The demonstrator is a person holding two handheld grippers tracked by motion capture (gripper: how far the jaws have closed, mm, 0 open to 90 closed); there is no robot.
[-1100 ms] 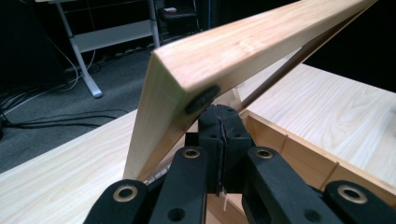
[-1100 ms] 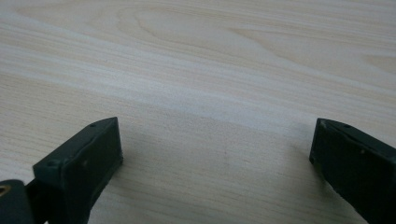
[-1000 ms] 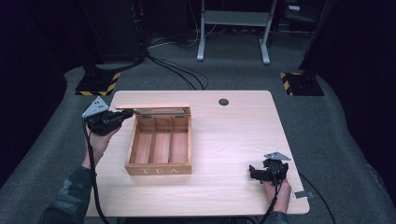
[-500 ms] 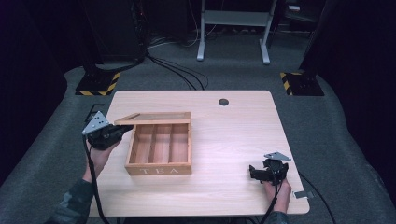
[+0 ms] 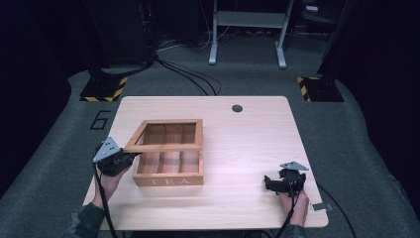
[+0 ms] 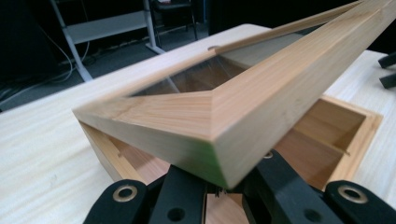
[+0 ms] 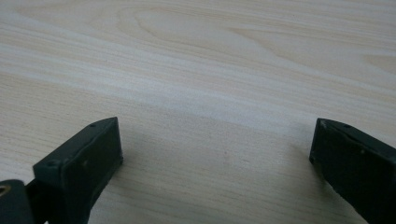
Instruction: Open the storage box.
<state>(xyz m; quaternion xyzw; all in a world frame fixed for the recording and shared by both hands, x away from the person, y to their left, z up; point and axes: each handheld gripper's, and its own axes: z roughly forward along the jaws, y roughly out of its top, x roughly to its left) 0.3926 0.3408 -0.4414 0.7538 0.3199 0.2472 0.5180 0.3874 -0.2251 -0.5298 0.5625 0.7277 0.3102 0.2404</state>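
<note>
A wooden tea box [image 5: 167, 174] marked TEA stands on the left half of the light wood table [image 5: 247, 139]. Its windowed lid [image 5: 166, 145] hangs tilted over the compartments, hinged at the far side. My left gripper [image 5: 130, 157] is shut on the lid's near left corner. In the left gripper view the lid [image 6: 261, 93] slants up over the open box [image 6: 345, 140], its corner held in my left gripper [image 6: 224, 186]. My right gripper [image 5: 267, 183] rests near the table's front right, open. In the right gripper view, bare table [image 7: 210, 70] lies under the open right gripper [image 7: 215, 154].
A round cable hole [image 5: 237, 108] sits near the table's far edge. Cables, a metal stand [image 5: 247, 29] and yellow-black striped bases [image 5: 104, 87] are on the floor beyond. A small grey piece [image 5: 322, 206] lies off the front right corner.
The lid has swung down from nearly upright at the box's far side to a low tilt over it. My left gripper came toward the person with it. The right gripper stayed put.
</note>
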